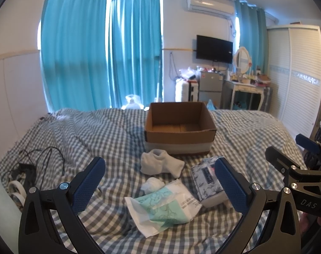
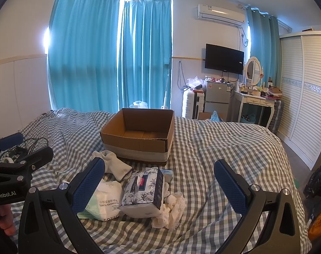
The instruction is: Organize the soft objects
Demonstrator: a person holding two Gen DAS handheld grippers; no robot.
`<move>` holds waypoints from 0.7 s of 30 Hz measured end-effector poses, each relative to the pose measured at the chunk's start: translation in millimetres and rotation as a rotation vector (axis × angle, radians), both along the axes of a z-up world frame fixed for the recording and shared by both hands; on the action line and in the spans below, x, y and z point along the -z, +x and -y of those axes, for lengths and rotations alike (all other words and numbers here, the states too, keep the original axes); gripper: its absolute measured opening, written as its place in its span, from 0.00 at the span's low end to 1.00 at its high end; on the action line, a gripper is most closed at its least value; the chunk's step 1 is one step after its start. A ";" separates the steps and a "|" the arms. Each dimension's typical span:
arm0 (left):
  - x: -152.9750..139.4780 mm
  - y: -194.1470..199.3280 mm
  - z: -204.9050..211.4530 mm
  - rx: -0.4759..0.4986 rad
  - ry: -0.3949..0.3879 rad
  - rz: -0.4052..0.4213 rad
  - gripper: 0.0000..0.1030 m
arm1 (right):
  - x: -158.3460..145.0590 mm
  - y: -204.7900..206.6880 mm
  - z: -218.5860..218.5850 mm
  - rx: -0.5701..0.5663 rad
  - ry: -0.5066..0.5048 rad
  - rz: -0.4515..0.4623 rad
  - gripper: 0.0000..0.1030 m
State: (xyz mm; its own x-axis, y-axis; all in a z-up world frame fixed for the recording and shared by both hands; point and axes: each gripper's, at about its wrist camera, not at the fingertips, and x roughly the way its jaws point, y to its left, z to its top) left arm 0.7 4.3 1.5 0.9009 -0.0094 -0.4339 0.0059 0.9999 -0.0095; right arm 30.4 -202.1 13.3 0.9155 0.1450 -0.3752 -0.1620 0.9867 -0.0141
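Several soft things are lying in a little heap on the checked blanket (image 1: 86, 131), just in front of the cardboard box (image 1: 179, 124). Your floral tissue pack (image 2: 142, 190) is sitting in the middle. Its label has writing, but it is too small to read. Touching it on the left, the green and white towel pack (image 2: 103, 201) is showing the words "CLEANSING TOWEL" and "COTTO". White socks (image 1: 160, 165) are lying close to the box, and a smaller white bundle (image 1: 153, 184) is resting beside the towel pack. Lacy white socks (image 2: 171, 209) are lying against the right side of the tissue pack.

You are holding the left gripper (image 1: 160, 188) wide open over the heap, gripping nothing. You are holding the right gripper (image 2: 158, 186) wide open too, with nothing between its blue pads.

One gripper body is reading "GenRobot.AI", the other "DAS".

Black cables (image 1: 40, 160) are lying on the blanket, well apart to the left.
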 end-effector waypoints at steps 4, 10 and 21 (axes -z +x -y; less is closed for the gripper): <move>-1.2 0.0 -1.1 -0.001 0.000 0.000 1.00 | 0.1 0.2 -0.6 0.000 -0.001 0.000 1.00; -4.2 1.6 -1.7 0.001 0.000 0.000 1.00 | 0.1 0.7 -1.4 0.000 -0.002 0.000 1.00; -5.3 1.9 -1.4 -0.001 0.002 0.001 1.00 | 0.8 0.9 -1.3 0.000 -0.002 -0.001 1.00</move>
State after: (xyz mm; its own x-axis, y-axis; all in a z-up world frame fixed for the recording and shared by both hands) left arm 2.6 5.7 6.8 0.9013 -0.0077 -0.4332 0.0049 1.0000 -0.0075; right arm 31.3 -200.8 12.5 0.9151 0.1445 -0.3764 -0.1623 0.9866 -0.0158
